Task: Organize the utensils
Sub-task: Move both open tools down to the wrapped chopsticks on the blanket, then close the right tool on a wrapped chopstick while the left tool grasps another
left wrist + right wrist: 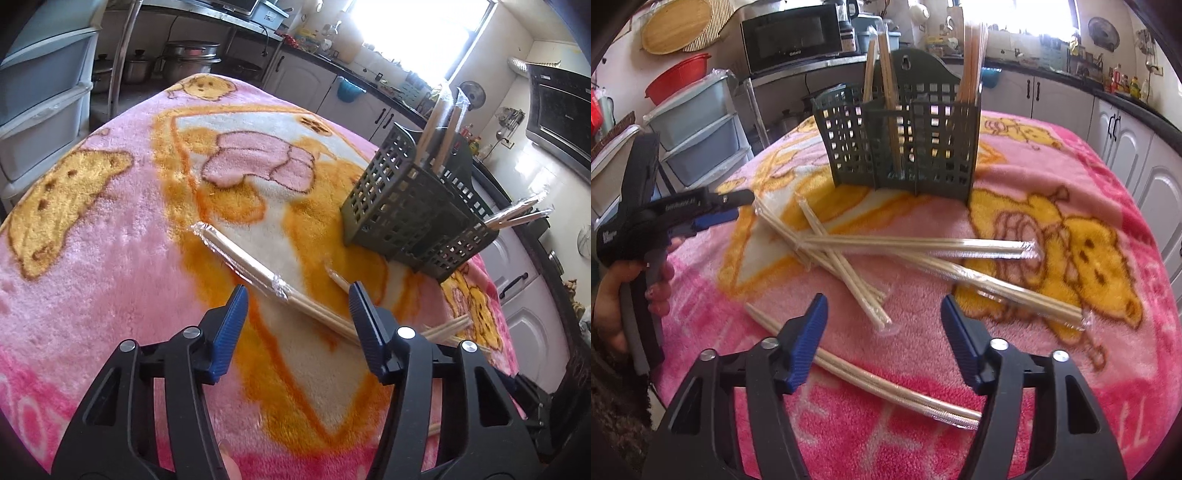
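A dark green slotted utensil holder point(905, 147) stands on the pink blanket, with wrapped chopstick pairs upright in its compartments; it also shows in the left wrist view point(410, 210). Several wrapped chopstick pairs point(916, 245) lie crossed on the blanket in front of it. One pair point(879, 387) lies just under my right gripper point(884, 306), which is open and empty. My left gripper point(297, 293) is open and empty over a wrapped pair point(255, 269); it also shows in the right wrist view point(713, 210) at the left.
The pink cartoon blanket point(110, 229) covers the table. Plastic drawers point(698, 136) stand to the left. Kitchen counters and white cabinets point(1126, 147) run behind and to the right. A microwave point(794, 40) sits on a shelf behind.
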`<state>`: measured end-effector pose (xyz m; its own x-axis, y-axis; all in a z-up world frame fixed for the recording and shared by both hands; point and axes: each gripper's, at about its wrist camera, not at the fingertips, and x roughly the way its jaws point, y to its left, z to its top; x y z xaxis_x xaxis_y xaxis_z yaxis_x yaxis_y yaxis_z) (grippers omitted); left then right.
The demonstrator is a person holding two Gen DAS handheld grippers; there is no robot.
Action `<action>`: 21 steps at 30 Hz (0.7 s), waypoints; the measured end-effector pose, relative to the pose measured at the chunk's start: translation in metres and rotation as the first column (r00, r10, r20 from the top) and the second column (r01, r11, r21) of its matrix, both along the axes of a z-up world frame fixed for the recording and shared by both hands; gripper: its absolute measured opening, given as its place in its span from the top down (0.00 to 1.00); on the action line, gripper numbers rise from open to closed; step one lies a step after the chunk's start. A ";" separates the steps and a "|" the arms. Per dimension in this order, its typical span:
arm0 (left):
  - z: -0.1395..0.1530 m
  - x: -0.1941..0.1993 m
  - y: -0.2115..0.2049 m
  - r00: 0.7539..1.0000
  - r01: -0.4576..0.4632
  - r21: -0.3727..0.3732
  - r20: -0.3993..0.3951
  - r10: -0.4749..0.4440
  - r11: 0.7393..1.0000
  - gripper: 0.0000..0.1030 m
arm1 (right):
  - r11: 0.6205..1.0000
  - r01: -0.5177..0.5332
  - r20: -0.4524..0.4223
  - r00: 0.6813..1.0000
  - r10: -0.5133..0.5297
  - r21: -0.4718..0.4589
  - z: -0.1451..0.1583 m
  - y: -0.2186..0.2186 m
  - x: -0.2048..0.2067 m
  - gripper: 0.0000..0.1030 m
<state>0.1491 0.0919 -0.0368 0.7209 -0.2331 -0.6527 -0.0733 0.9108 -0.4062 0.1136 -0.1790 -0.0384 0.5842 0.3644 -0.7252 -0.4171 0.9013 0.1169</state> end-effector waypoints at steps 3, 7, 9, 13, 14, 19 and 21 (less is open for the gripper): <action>-0.001 0.005 -0.001 1.000 0.004 0.009 -0.002 -0.004 1.000 0.54 | 1.000 -0.010 -0.020 1.000 0.010 0.018 -0.005 -0.002 0.002 0.52; -0.002 0.011 -0.004 1.000 0.019 0.024 -0.004 -0.019 1.000 0.60 | 1.000 -0.010 -0.038 0.999 0.011 0.029 -0.011 -0.003 0.004 0.62; -0.003 0.014 -0.005 1.000 0.026 0.030 -0.006 -0.026 0.999 0.61 | 1.000 -0.014 -0.041 0.999 0.015 0.028 -0.013 -0.003 0.005 0.68; -0.005 0.017 -0.007 0.999 0.034 0.037 -0.014 -0.033 0.999 0.65 | 0.999 -0.028 -0.041 0.999 0.028 0.019 -0.014 -0.001 0.003 0.77; -0.005 0.018 -0.007 0.999 0.034 0.041 -0.018 -0.033 0.999 0.66 | 0.999 -0.029 -0.044 0.999 0.030 0.016 -0.015 -0.002 0.003 0.80; -0.008 0.022 -0.009 0.999 0.043 0.048 -0.032 -0.041 0.998 0.70 | 0.999 -0.023 -0.057 0.998 0.025 0.041 -0.016 -0.007 0.001 0.86; -0.009 0.023 -0.011 0.998 0.046 0.054 -0.036 -0.044 0.997 0.71 | 0.998 -0.018 -0.058 0.998 0.022 0.067 -0.014 -0.011 -0.002 0.87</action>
<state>0.1724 0.0812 -0.0457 0.6870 -0.2275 -0.6901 -0.0452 0.9345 -0.3532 0.1114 -0.1898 -0.0526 0.5333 0.4240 -0.7320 -0.4258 0.8823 0.2008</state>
